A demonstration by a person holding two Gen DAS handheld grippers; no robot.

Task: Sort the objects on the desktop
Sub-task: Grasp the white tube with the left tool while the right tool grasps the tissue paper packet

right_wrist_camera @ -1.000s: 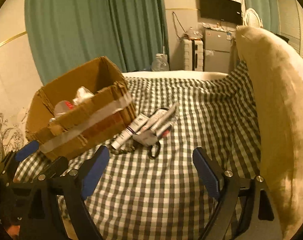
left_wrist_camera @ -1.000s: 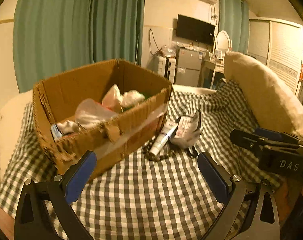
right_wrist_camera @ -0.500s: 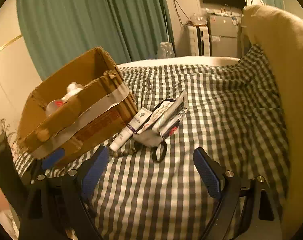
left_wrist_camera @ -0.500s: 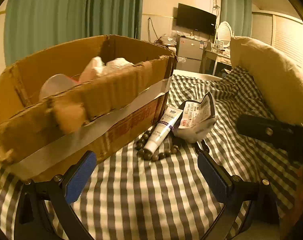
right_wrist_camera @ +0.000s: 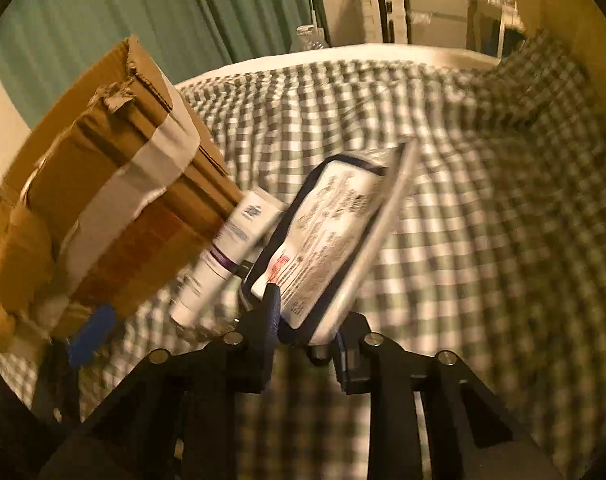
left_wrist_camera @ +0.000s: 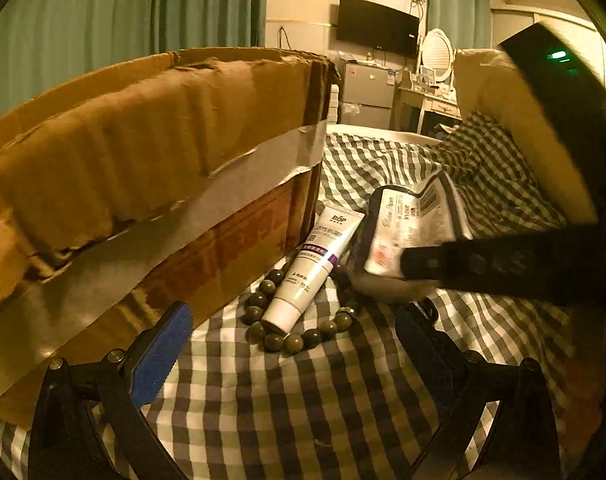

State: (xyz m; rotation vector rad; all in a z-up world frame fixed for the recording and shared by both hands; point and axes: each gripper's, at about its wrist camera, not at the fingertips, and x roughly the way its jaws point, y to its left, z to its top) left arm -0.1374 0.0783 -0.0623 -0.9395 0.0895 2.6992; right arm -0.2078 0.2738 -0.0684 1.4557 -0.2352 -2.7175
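**Right gripper's on the pack, tube and beads left for the other hand**

So here's where we are. Our right gripper [right_wrist_camera: 307, 320] has its fingers pinched on the near end of the tissue pack [right_wrist_camera: 327, 240], and the pack runs up and away from the fingertips, tilted a bit right. The right view is blurry, so we can't tell if the pack is clear of the cloth [right_wrist_camera: 483, 200] or just tipped up on its edge.

Our left gripper [left_wrist_camera: 295, 356] is spread wide with nothing between the fingers, sitting low over the cloth right next to the box [left_wrist_camera: 143, 184].

The bit that matters for the next move: the tube [left_wrist_camera: 315, 268] lies straight ahead of the left gripper, cap end toward us and crimped end pointing away, close beside the box's front corner. It's resting across a ring of beads [left_wrist_camera: 303, 336], and the pack's edge touches it on the right. The long axis runs nearly along the left fingers' reach, so we'd guess a grab needs a wrist turn to close across the tube's width

Left hand is clearly the nearer one for tube and beads; the box sits just left of both
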